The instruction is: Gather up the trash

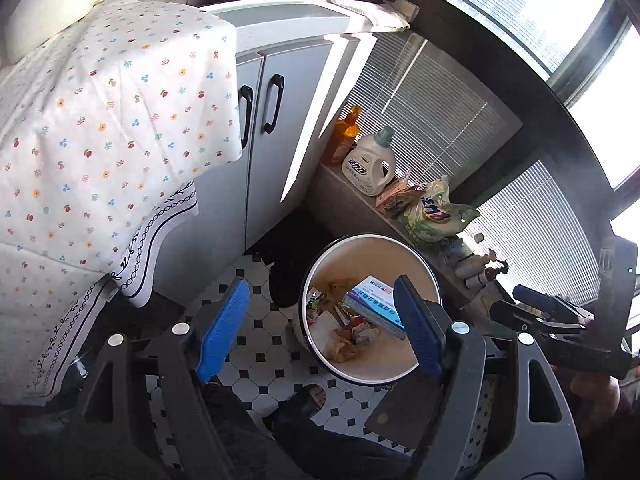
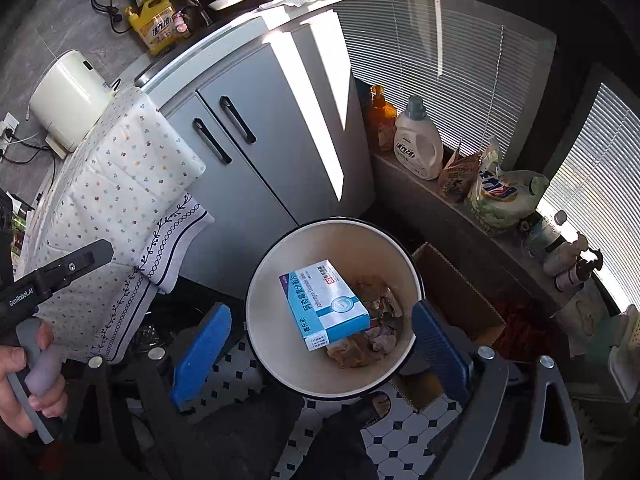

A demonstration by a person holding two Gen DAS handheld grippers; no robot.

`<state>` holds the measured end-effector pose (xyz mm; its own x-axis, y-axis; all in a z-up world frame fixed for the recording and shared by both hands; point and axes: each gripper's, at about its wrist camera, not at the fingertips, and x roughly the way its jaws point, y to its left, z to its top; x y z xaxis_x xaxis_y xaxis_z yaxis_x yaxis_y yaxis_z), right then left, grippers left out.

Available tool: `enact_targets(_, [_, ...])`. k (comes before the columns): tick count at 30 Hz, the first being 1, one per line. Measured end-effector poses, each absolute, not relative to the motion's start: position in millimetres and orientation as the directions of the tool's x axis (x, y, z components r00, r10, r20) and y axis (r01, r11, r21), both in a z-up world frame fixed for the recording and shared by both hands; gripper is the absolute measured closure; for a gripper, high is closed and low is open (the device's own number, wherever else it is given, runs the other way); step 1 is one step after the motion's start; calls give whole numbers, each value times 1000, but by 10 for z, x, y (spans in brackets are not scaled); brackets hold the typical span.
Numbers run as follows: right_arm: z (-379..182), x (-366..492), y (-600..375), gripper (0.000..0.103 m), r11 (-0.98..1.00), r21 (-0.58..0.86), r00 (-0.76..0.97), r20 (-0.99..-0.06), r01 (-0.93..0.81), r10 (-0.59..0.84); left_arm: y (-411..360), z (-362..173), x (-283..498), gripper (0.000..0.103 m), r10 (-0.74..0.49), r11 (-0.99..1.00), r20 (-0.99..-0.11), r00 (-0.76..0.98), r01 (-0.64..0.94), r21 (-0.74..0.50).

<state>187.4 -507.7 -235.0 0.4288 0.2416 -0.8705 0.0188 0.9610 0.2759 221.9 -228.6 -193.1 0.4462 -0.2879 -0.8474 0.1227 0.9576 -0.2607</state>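
- Your left gripper [image 1: 324, 326] has its jaws wide apart with nothing between the blue pads [image 1: 224, 330] — they touch nothing, and only the floor and the bin show through the gap.
- Your right gripper [image 2: 320, 354] is also spread wide, its jaws empty; the bin sits in the space between its two blue pads [image 2: 200, 354] without either pad pressing on it.
- The bin [image 2: 264, 344] is a round cream pail with a dark rim, standing on the black-and-white tiled floor [image 1: 260, 356] just in front of the grey cabinet [image 2: 272, 136].
- The trash is inside it: a blue-and-white medicine box [image 2: 326, 304] lies tilted on top of crumpled wrappers and paper scraps [image 2: 372, 332] at the bottom.
- In the left wrist view the same box [image 1: 376, 306] leans against the bin's far inner wall, partly hidden behind your right-hand pad.
- A flowered cloth [image 1: 112, 128] hangs over the worktop edge to the left of the cabinet, well apart from both grippers.
- Along the window ledge [image 2: 432, 196] stand a white detergent bottle [image 2: 418, 140], an orange bottle [image 2: 382, 116] and a bagged pack [image 2: 500, 196], none of them near your jaws.
- A cardboard box [image 2: 456, 292] sits just beside the bin on its right.
- Your hand [image 2: 24, 384] shows at the left edge of the right wrist view, wrapped round the other gripper's handle.
- A sandalled foot [image 1: 314, 398] rests on the tiles just below the bin.
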Motion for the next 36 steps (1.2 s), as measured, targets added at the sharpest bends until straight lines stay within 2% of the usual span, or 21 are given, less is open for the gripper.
enact_targets(6, [-2454,1949,-5135,13,958,286,386,-886,16,258,-1855,-1725,1983,25,-218,973,-844,489,47,-224])
enact_targets(12, [-2166,1967,-5075,10,964,267,435,-869,14,235,-1512,-1452,1847,24,-206,971,-802,560,13,-240])
enact_targets(17, [-1876,1934,-4839,9,965,262,488,-845,19,219,-1243,-1131,1728,15,-210,968,-745,633,26,-251])
enact_targets(25, [-1524,1720,-4427,8,952,287,549,-815,107,184,-742,-730,1405,6,-156,978,-723,673,1,-210])
enact_targets(29, [-1363,1526,-4274,8,937,297,588,-797,183,138,-503,-526,1174,6,-122,984,-708,696,-10,-179])
enact_targets(36, [-993,1169,-3913,8,941,288,622,-773,176,121,-119,-223,796,6,-95,986,-665,740,-24,-168])
